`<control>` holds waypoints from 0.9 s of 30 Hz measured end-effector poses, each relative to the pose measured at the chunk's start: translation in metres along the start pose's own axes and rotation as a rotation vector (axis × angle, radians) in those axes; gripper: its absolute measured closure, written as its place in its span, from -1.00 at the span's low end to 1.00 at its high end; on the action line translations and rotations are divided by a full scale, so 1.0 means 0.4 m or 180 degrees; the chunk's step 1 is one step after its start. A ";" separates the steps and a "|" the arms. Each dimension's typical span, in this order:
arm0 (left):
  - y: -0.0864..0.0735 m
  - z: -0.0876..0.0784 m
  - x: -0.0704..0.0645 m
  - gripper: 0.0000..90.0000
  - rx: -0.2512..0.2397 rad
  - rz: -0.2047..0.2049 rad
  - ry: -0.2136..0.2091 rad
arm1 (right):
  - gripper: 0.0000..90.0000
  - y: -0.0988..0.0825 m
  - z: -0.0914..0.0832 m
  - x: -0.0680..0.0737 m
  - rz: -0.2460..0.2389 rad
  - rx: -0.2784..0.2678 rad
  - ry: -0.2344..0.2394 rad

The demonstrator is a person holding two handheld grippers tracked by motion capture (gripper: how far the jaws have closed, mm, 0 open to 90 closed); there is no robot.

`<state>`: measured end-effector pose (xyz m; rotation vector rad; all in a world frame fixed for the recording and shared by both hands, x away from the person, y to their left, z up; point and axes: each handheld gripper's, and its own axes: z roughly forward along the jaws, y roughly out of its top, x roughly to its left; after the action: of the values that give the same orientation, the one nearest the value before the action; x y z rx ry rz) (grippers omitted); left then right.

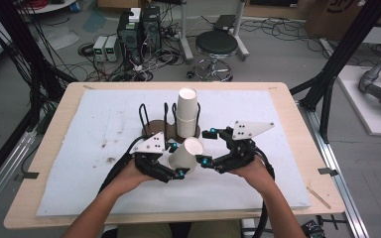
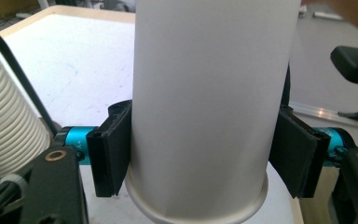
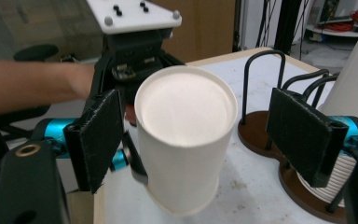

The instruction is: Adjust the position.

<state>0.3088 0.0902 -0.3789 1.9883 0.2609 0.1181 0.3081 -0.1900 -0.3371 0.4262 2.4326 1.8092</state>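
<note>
Cup pinched upside down in left hand-held gripper above near surface, between right hand-held gripper's wide, untouching jaws: likely crushed by hard squeeze, or dropped on early release, toppling stack.

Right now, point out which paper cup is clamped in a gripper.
The single cup in front of the stack, upside down, clamped by the left gripper. The stack of cups stands in its holder.
</note>
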 end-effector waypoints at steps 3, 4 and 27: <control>0.010 -0.007 0.004 -0.36 0.0116 0.0042 0.0005 | -0.56 0.010 -0.008 -0.005 -0.0066 0.0106 0.0002; 0.014 -0.009 0.004 -0.36 0.0158 0.0058 0.0000 | -0.56 0.012 -0.009 -0.007 -0.0086 0.0144 0.0007; 0.025 -0.001 -0.003 -0.36 0.0713 0.0193 -0.0108 | -0.56 0.070 0.079 -0.006 -0.0613 0.1329 0.0362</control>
<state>0.3089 0.0862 -0.3697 2.2195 0.1986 0.0972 0.3224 -0.1538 -0.3202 0.1068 2.8181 1.2823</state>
